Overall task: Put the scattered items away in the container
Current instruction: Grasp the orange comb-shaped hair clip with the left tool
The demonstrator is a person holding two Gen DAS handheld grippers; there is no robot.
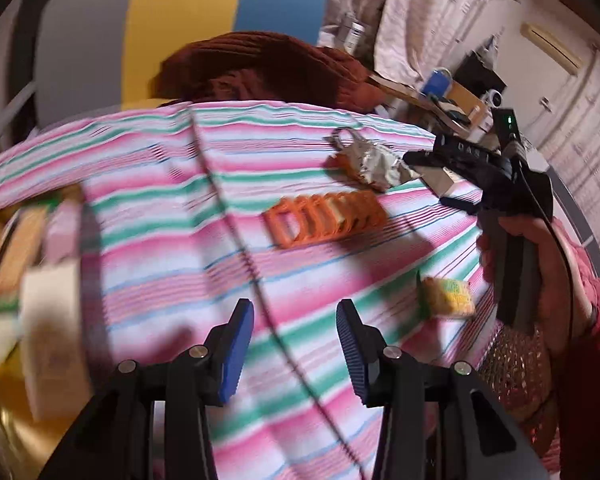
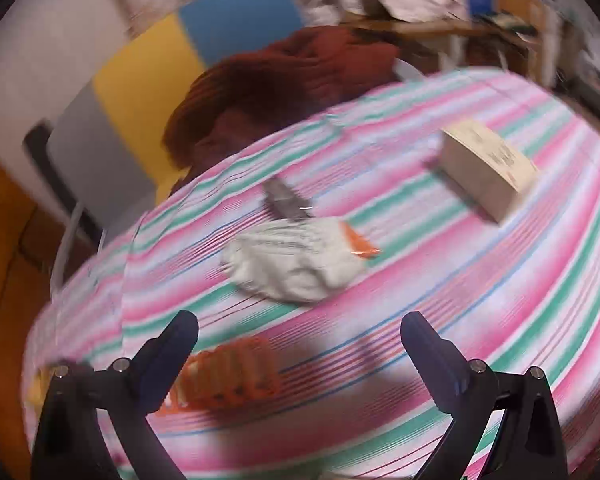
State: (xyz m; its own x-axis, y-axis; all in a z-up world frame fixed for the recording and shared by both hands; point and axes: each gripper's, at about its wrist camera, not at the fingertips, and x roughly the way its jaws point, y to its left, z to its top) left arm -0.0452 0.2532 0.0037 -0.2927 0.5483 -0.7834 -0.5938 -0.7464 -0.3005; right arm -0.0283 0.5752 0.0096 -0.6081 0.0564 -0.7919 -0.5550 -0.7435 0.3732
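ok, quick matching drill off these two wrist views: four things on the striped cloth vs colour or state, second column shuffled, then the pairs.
Things:
1. ribbed plastic rack
2. crumpled wrapper
3. cardboard box
4. small snack packet

Colour or state:
A. yellow with green print, lying near the person's hand
B. orange, lying on its side
C. cream, closed, printed top
D. whitish, scrunched, orange corner showing

Pairs: 1-B, 2-D, 3-C, 4-A
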